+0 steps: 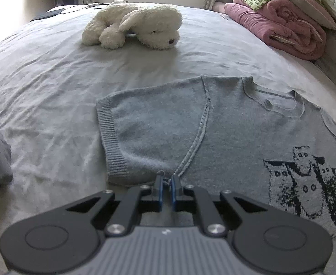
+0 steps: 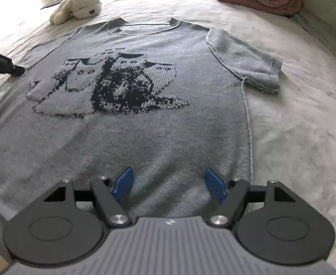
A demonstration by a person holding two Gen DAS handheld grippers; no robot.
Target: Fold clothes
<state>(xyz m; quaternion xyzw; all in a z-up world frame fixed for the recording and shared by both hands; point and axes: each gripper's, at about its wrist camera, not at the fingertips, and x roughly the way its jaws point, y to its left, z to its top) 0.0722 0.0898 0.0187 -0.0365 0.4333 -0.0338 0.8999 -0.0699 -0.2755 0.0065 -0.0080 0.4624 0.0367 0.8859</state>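
A grey knitted sweater (image 2: 131,137) with a dark cat pattern lies spread flat on the bed (image 2: 305,126), collar at the far end. The left gripper (image 1: 166,182) has its fingers pinched nearly together on a bit of the knit at the armpit seam, where the short sleeve (image 1: 149,126) stretching ahead of them meets the body. The right gripper (image 2: 169,183) hovers over the sweater's lower part, fingers spread wide and holding nothing. Far beyond the fingers sit a white plush dog (image 1: 136,24) and rolled pink blankets (image 1: 282,29).
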